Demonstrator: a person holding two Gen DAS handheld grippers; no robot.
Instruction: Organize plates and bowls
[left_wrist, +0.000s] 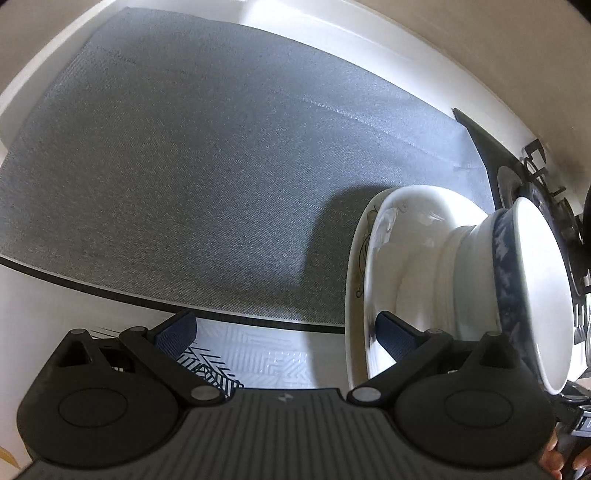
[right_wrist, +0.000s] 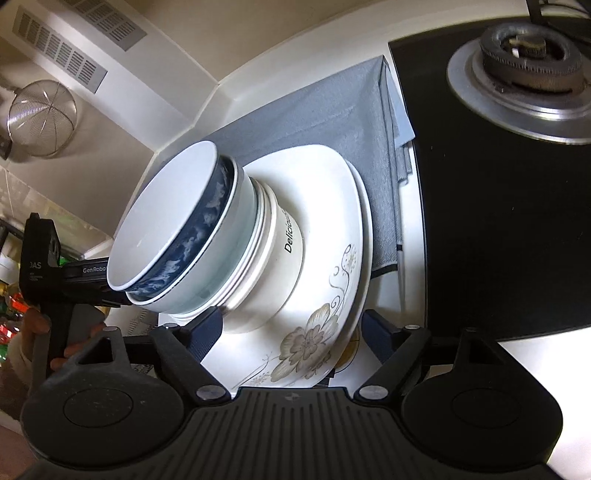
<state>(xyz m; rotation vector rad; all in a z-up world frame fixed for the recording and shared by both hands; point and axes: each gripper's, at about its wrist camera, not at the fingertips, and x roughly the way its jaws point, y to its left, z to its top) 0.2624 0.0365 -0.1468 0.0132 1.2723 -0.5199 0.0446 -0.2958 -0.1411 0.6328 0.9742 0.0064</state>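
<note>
We have bowls (right_wrist: 192, 236) nested on the floral plates (right_wrist: 317, 325). Both grippers, left (left_wrist: 286, 332) and right (right_wrist: 293, 326), gape wide, straddling the plate rim unclamped. Next, we judge, close and lift level.

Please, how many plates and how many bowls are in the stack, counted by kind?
Plates: 2, a floral plate and a plain plate under it.
Bowls: 3 clearly nested, the blue-patterned bowl, the pale bowl and the lettered bowl; ridges between them may hide more.
Total: 5 visible.
</note>
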